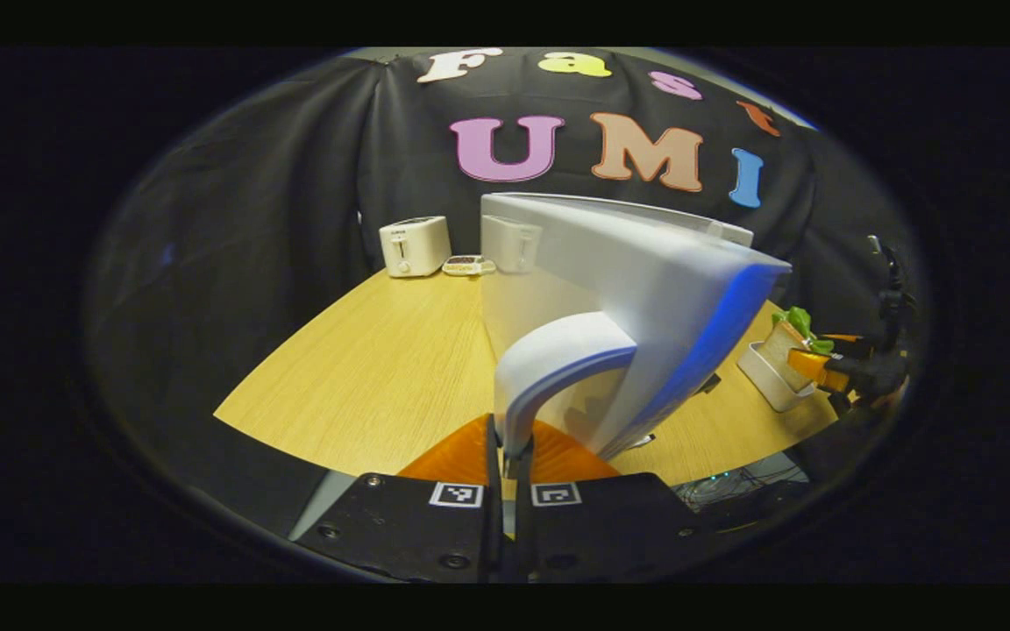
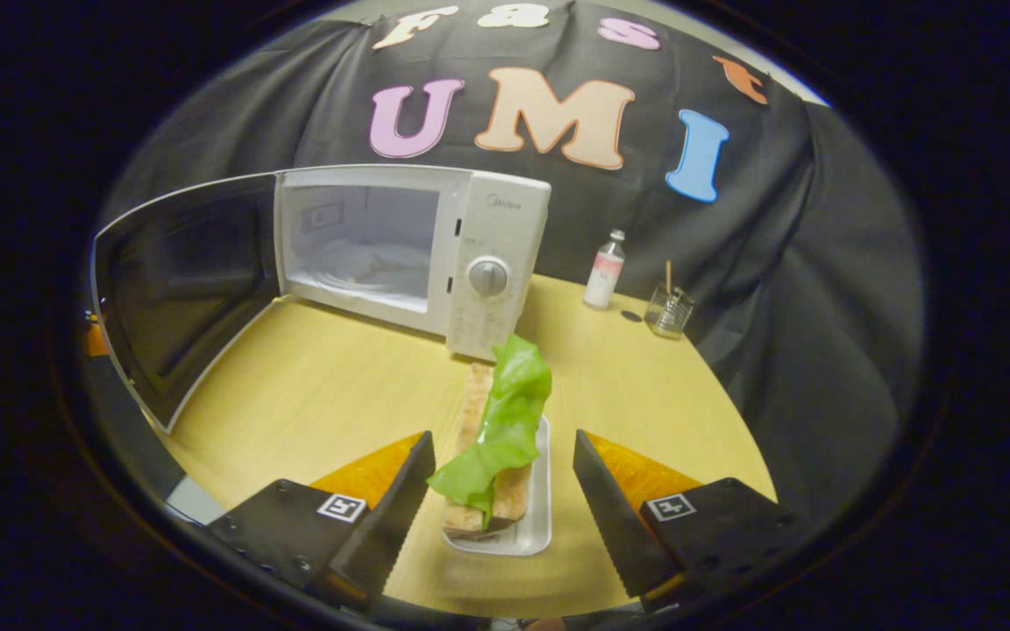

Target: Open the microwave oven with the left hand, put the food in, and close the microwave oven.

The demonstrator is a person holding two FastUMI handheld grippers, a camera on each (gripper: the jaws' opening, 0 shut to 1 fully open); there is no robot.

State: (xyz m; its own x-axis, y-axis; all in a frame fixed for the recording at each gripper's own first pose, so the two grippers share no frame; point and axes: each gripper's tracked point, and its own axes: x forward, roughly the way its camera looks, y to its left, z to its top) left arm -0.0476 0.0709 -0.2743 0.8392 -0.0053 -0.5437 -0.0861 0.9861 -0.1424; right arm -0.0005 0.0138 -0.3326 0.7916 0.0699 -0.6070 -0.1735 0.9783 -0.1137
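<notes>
The white microwave (image 2: 492, 254) stands at the back of the wooden table with its door (image 2: 181, 280) swung wide to the left and its cavity (image 2: 356, 254) showing. My left gripper (image 1: 509, 443) is shut on the lower end of the door's curved white handle (image 1: 558, 359). The food, bread under a green lettuce leaf (image 2: 505, 421), lies in a small white tray (image 2: 540, 517) in front of the microwave. My right gripper (image 2: 502, 436) is open, one finger on each side of the tray, not pressing it. It also appears far right in the left gripper view (image 1: 825, 368), at the tray (image 1: 768, 377).
A white toaster (image 1: 415, 246) and a small flat object (image 1: 467, 265) sit at the table's far side behind the door. Right of the microwave stand a small bottle (image 2: 606, 269) and a glass jar with a stick (image 2: 669, 308). Bare tabletop (image 2: 312, 386) lies before the cavity.
</notes>
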